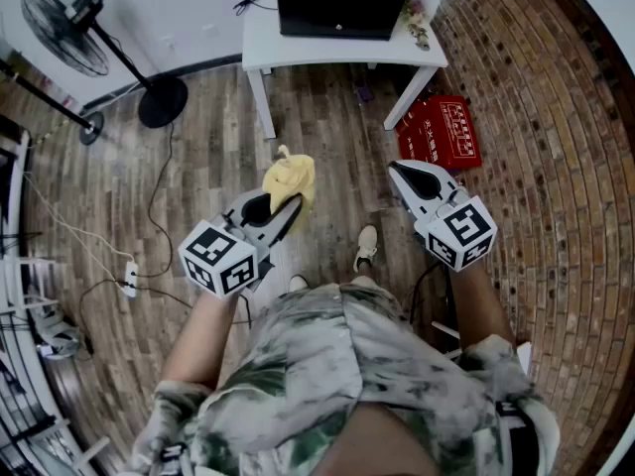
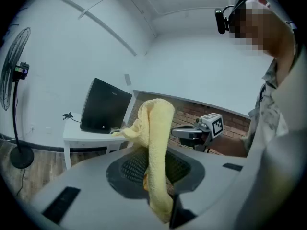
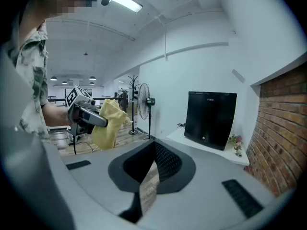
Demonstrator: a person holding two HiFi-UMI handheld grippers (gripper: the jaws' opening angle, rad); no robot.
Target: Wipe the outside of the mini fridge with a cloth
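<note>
Two hand-held grippers are seen over a wooden plank floor (image 1: 327, 117), well apart from the black boxy mini fridge (image 1: 332, 3), which stands on a white table (image 1: 260, 46) by the far wall. The left gripper (image 1: 286, 206) is clamped on a soft yellow terry cloth (image 1: 290, 177), pinched at a fold so that a loose bunch stands up past the jaws. The right gripper (image 1: 401, 173) is held with its jaws a narrow crack apart and nothing between them. The cloth is judged light, limp and compressible, so a firm pinch near its middle is favoured, with enough free fabric left to be pressed flat against the panels; a hold at a corner would probably let it slip out. The fridge is judged rigid, smooth and likely heavy enough to stay put under wiping. Open floor is available before the table, but the table's front edge, the red-brick wall (image 1: 536, 117) at the right, and a black pedestal fan (image 1: 159, 97) and white power strip (image 1: 129, 278) at the left are to be kept clear of.
</note>
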